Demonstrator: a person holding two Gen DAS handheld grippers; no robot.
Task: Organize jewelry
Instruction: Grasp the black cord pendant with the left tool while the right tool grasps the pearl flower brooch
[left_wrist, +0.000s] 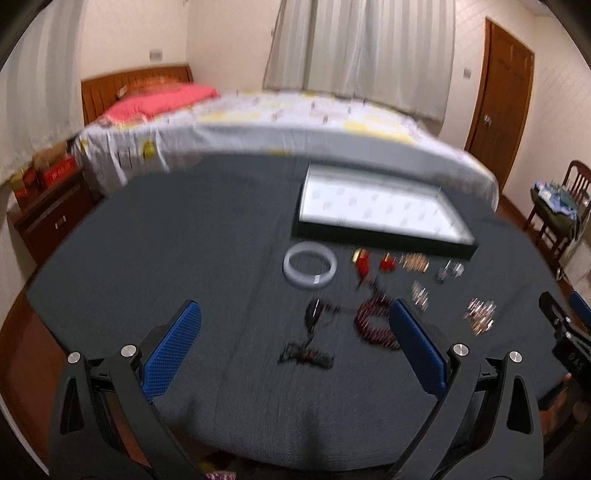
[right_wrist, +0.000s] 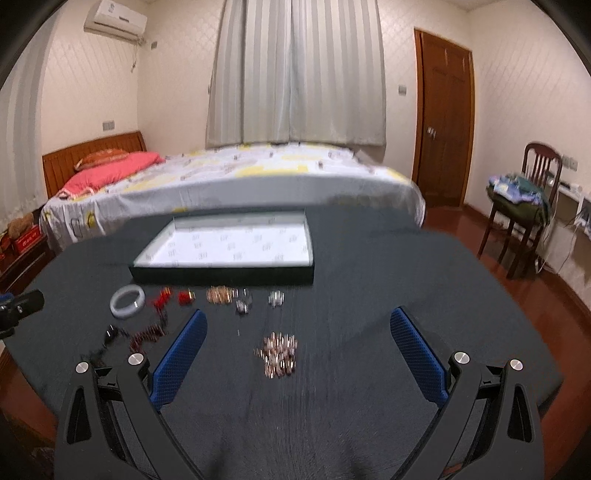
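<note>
The left gripper (left_wrist: 295, 343) and right gripper (right_wrist: 297, 347) are both hovering over the counter (right_wrist: 369, 280), jaws spread wide, holding and touching nothing. The jewelry (right_wrist: 279, 354) is lying scattered near the tray (right_wrist: 221, 275), which is sitting farther back.

Both wrist cameras look forward from above the table (left_wrist: 147, 240), sharing the tray (right_wrist: 221, 273) and bed (right_wrist: 258, 177).

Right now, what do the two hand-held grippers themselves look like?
Both look alike: the left hand-held gripper and right hand-held gripper each have two blue, dimple-textured finger pads on matte black forked linkage arms with round silver pivot bolts. No cables or sleeves show, and no markings can be read.
</note>
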